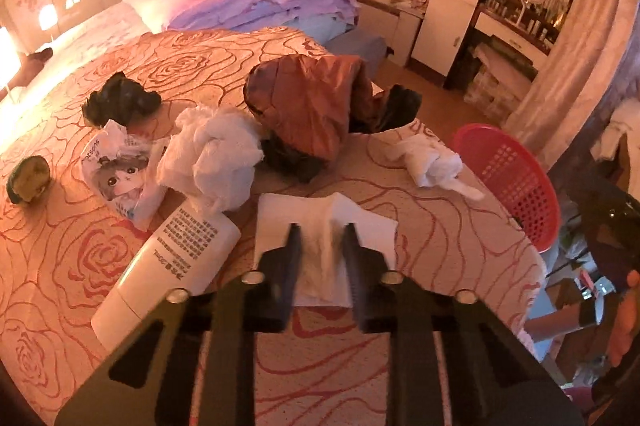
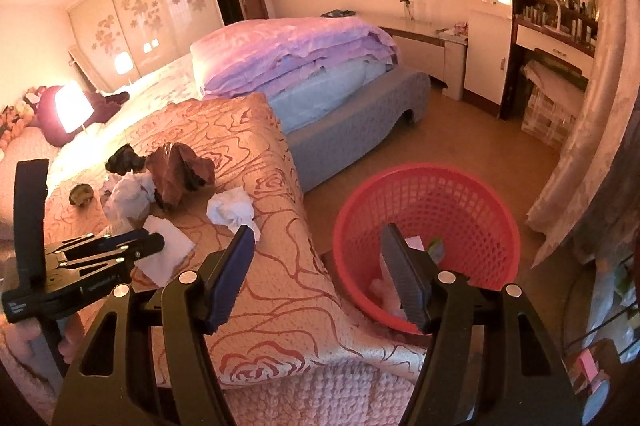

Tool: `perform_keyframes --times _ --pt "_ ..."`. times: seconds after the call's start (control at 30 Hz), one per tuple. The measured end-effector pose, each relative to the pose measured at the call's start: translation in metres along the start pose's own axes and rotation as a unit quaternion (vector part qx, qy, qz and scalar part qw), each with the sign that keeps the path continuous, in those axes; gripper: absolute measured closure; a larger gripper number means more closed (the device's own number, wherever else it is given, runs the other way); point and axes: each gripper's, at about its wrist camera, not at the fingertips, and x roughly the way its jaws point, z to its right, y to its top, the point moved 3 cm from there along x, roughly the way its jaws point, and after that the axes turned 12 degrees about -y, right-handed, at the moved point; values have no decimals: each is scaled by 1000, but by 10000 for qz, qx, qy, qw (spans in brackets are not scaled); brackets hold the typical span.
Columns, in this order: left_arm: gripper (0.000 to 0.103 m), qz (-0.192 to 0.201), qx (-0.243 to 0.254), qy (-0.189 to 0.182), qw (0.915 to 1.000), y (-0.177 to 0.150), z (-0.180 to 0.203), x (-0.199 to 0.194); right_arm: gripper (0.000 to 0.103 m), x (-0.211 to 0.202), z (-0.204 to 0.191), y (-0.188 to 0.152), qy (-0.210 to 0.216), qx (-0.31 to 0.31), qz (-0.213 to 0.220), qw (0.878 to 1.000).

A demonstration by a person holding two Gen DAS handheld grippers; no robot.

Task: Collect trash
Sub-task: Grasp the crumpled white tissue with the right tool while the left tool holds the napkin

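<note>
Trash lies on the rose-patterned bedspread. My left gripper is shut on a flat white tissue, pinching a ridge of it; it shows in the right wrist view too, over the tissue. Around it lie a white tube bottle, a crumpled white tissue, a printed plastic bag, a brown wrapper, a black clump and a second tissue wad. My right gripper is open and empty above the bed edge, beside the red basket.
The red basket stands on the floor off the bed corner and holds some trash. A small round greenish object lies at the left. Folded purple quilts sit further back. A dresser and curtain are at the right.
</note>
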Motion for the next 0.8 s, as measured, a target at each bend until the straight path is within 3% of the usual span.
perform_keyframes --times 0.13,0.3,0.53,0.8 --pt "98 37 118 7 9999 -4 1 -1 39 3 -2 -2 -6 -51 -55 10000" --pt "100 133 51 -94 9999 -8 0 -11 39 5 -9 -5 -11 -145 -75 9999" --pt "100 587 -23 -274 9979 -2 0 -49 39 13 -23 -4 14 -350 -137 9993" --pt "100 968 -10 -230 9950 6 0 -78 39 30 -55 5 134 -761 -163 9969"
